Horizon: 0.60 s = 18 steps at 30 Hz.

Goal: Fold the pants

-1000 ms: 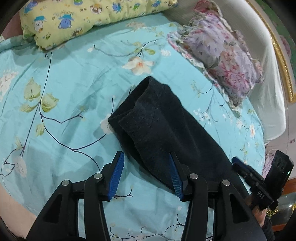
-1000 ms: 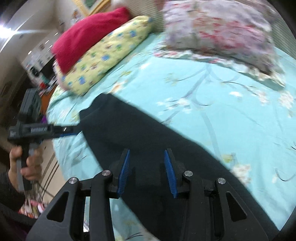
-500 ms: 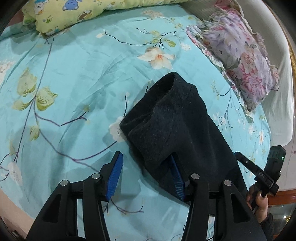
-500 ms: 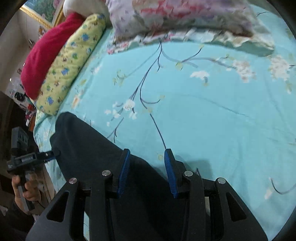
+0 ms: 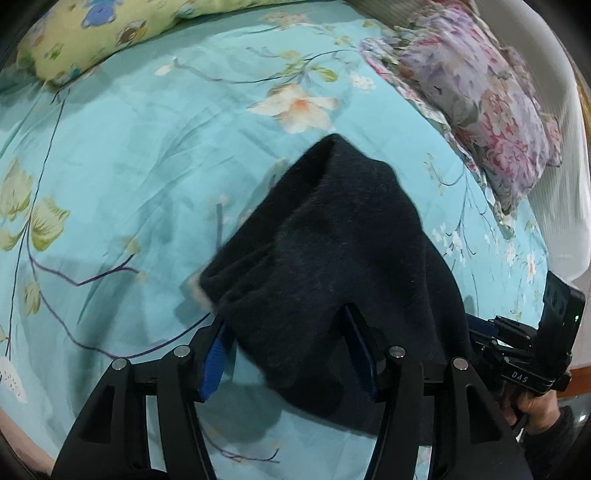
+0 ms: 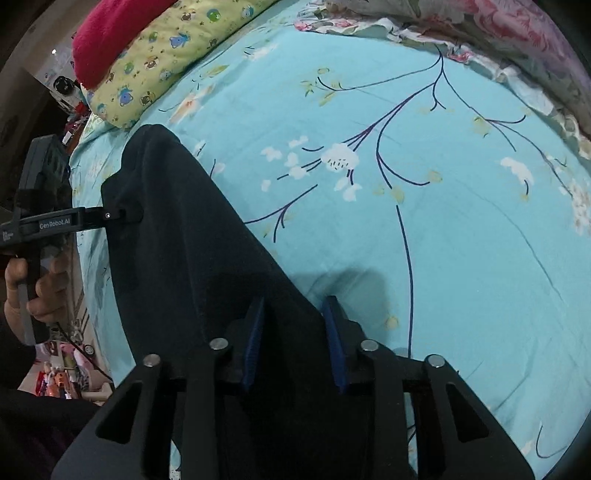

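1. Broadly, a turquoise floral bedsheet (image 5: 140, 155) fills most of both views, printed with pale blossoms and thin dark branches.
2. The pants (image 5: 332, 258), a dark, fuzzy garment, lie as a long band on the sheet; in the left wrist view they run from the centre down to the lower right, and in the right wrist view they stretch from the left edge to the bottom centre.
3. A purple and pink flowered pillow (image 5: 491, 99) sits at the upper right of the left wrist view, and a yellow cartoon-print pillow (image 6: 173, 48) lies at the upper left of the right wrist view with a red cushion (image 6: 110, 33) just above it.
4. The left gripper (image 5: 291, 343), at the bottom centre of its own view, stands wide open; the pants' end drapes across the gap and over its right-hand finger, while the blue pad (image 5: 216, 358) of the other shows beside the cloth.
5. The right gripper (image 6: 293, 339), bottom centre of its view, is parted with the pants' edge lying between its blue pads; no pinch is visible.
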Each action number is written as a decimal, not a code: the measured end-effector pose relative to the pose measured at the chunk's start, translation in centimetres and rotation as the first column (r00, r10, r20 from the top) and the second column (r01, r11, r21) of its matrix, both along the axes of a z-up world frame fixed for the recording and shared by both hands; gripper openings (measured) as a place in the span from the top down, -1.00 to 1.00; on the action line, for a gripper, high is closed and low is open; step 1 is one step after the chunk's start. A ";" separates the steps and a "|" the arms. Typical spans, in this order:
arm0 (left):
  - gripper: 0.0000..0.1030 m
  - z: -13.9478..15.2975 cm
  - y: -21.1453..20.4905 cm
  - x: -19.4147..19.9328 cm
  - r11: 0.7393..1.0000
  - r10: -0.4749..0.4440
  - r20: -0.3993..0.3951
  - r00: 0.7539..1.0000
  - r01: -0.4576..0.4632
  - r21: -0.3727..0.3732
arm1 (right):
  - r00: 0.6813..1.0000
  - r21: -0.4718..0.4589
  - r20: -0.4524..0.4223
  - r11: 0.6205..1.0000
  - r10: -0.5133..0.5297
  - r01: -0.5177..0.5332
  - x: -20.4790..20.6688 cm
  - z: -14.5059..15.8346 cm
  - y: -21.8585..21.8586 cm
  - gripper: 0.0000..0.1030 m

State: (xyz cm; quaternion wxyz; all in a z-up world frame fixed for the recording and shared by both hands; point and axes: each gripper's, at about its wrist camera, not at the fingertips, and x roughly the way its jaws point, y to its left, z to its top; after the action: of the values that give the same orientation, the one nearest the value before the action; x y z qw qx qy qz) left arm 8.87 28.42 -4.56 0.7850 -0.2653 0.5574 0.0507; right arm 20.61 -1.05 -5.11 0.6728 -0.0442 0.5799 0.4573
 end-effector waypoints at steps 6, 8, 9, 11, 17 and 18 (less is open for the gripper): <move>0.62 2.0 -0.3 -0.3 0.999 -0.031 0.056 0.998 0.030 0.013 | 0.992 -0.013 0.125 1.000 -0.009 0.011 -1.6 2.5 -0.5 0.79; 0.63 3.9 -0.2 -0.7 0.999 -0.048 0.094 0.994 0.047 0.006 | 0.980 -0.001 0.196 0.999 -0.039 0.040 -1.4 4.5 -1.0 0.81; 0.63 5.1 -0.3 -0.9 0.998 -0.061 0.123 0.991 0.060 0.014 | 0.974 0.007 0.219 0.998 -0.057 0.057 -1.0 5.3 -1.2 0.81; 0.63 6.6 -0.6 -0.8 0.994 -0.099 0.156 0.983 0.091 0.057 | 0.959 0.017 0.267 0.996 -0.093 0.092 -0.3 6.5 -1.4 0.82; 0.62 4.2 -0.7 2.2 0.980 -0.166 0.094 0.982 0.154 0.124 | 0.952 -0.046 0.269 0.986 -0.142 0.160 1.0 2.9 0.3 0.81; 0.60 3.6 -0.8 2.6 0.974 -0.182 0.071 0.981 0.170 0.147 | 0.955 -0.066 0.254 0.983 -0.152 0.174 1.2 1.8 0.7 0.78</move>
State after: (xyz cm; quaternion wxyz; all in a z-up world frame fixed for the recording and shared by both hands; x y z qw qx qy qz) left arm 11.50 27.65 -0.99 0.8260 -0.1609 0.5402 0.0087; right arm 21.81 -0.37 -3.29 0.7728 -0.0823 0.5125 0.3652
